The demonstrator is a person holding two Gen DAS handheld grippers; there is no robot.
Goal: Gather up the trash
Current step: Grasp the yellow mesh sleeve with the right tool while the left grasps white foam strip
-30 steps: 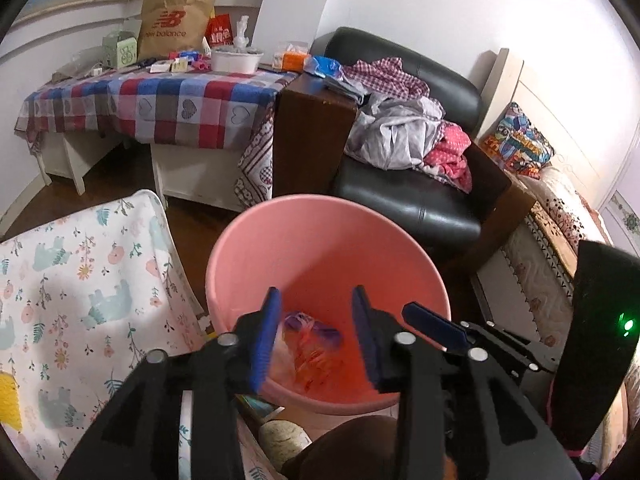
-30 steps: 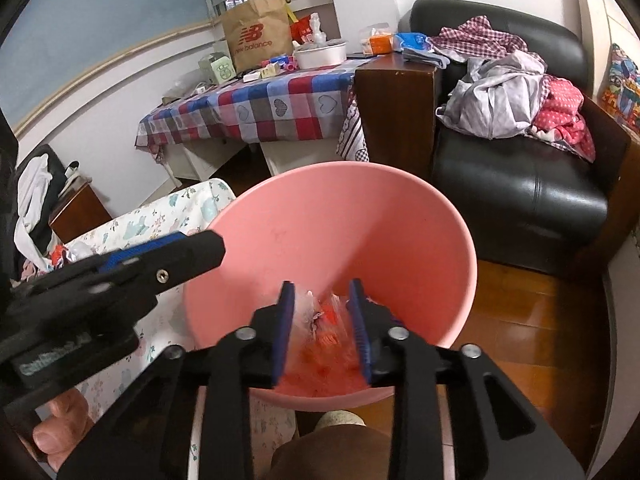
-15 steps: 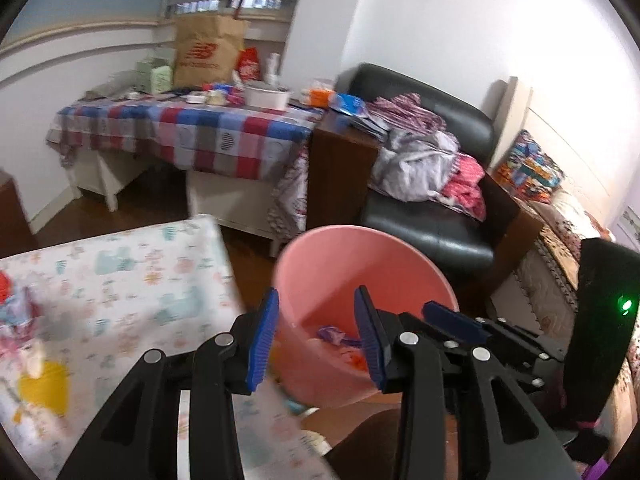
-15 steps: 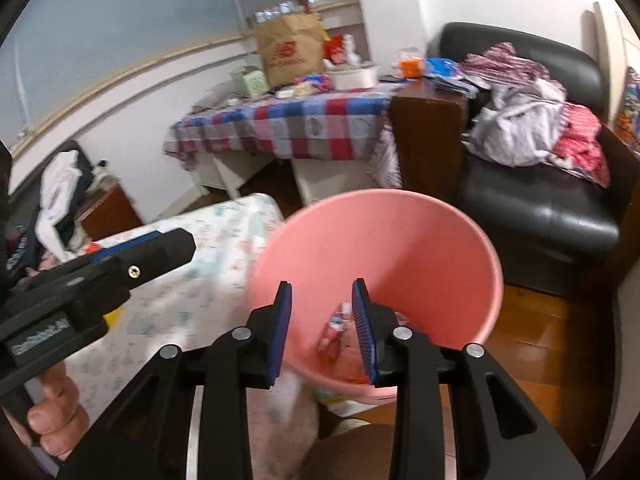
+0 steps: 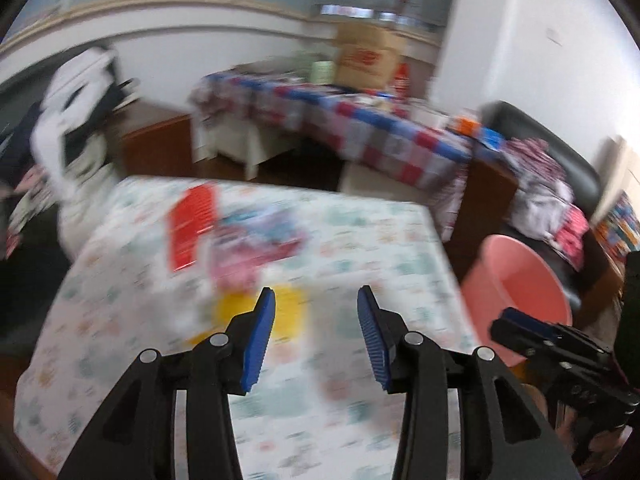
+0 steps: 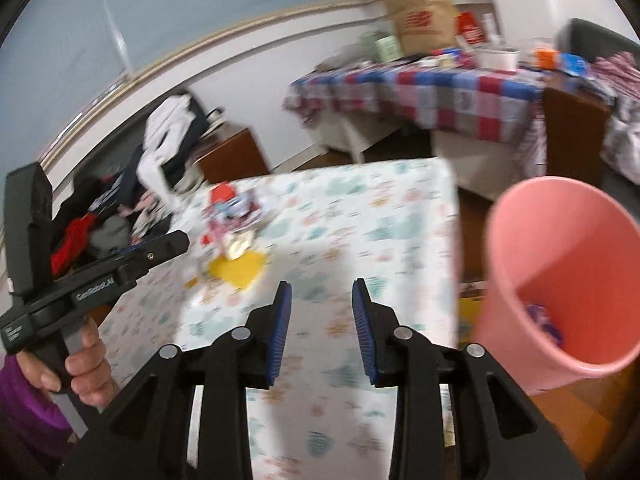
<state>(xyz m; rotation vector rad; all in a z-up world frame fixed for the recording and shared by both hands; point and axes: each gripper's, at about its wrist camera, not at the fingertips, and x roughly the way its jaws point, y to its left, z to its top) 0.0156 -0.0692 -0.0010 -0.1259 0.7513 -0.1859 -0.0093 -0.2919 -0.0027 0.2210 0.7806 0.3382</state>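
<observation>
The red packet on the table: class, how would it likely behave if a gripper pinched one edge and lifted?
The red packet lies flat and looks thin, so it is probably light and would likely bend or droop from a pinched edge. Its surface seems glossy, though the picture is blurred, so it may slip between pads. Lying flat on the tablecloth, its edge could be hard to catch.

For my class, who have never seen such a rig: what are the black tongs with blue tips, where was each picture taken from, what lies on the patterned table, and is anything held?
No robot here: a person holds a two-finger gripper in each hand, each carrying its own camera looking along the fingers. One picture is from the left gripper, whose jaws have just been opening; the other is from the right gripper. Both are open and hold nothing. On the table lies a blurred pile of wrappers beside a red packet. The pink bucket beside the table already holds some trash.
</observation>
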